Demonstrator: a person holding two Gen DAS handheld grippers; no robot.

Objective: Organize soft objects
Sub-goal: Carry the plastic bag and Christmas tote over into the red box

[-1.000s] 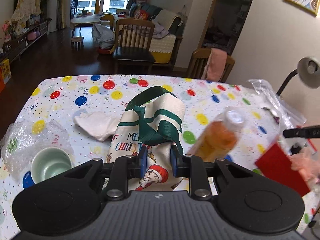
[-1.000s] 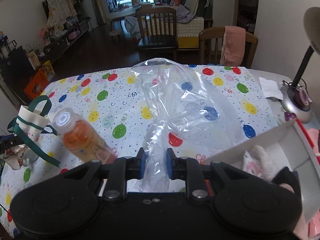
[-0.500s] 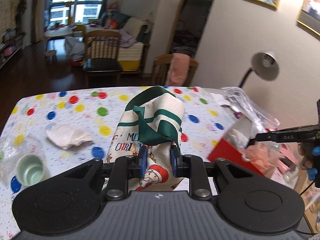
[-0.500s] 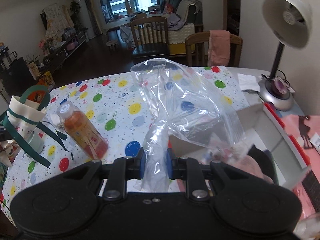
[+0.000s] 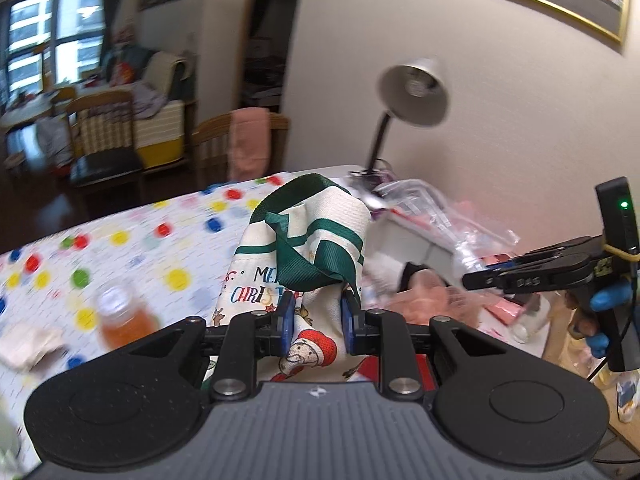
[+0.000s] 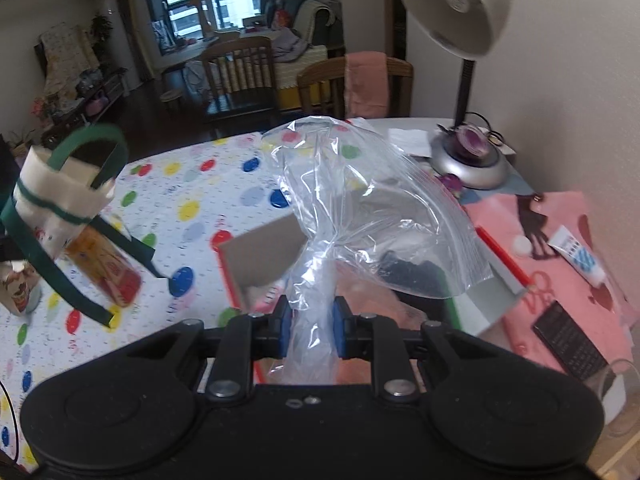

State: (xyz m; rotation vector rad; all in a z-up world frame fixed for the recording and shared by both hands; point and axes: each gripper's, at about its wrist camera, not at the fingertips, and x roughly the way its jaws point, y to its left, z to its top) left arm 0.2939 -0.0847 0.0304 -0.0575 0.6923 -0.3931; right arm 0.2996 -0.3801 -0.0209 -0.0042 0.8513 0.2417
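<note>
Left gripper (image 5: 316, 322) jaws narrow, blue pads clamped on the cloth tote bag (image 5: 304, 248). Bag is cream with green stripes, green strap, Santa print and Christmas lettering. Its long axis runs away from the gripper, rising up and far; the open mouth with the looped strap sits at the far top end, the Santa end is pinched between the pads. Bag is held off the table, in front of the box. In the right wrist view the same bag (image 6: 64, 196) hangs at far left, straps dangling down.

Right gripper (image 6: 310, 330) jaws narrow too, pads squeezing the bunched neck of a clear plastic bag (image 6: 372, 208). That bag stands up from the pads, long axis going up and away, then fans out wide to the right, zip edge at the right side. It is held over the open box (image 6: 260, 258), grey inside with a red rim. Black and pink soft items lie in the box, blurred behind the plastic.

Left wrist view: right gripper (image 5: 478, 280) comes in from the right edge, plastic bag (image 5: 444, 216) sticking out leftward over the box.

Table has a polka-dot cloth (image 6: 192, 208). Orange drink bottle (image 6: 106, 268) lies on it, left, under the hanging tote. Desk lamp (image 6: 464, 20) stands far right, base near the wall. Pink cloth (image 6: 560, 264) right of the box, with a small tube (image 6: 576, 256) and a dark flat item (image 6: 568, 336) on it. Chairs far behind the table.
</note>
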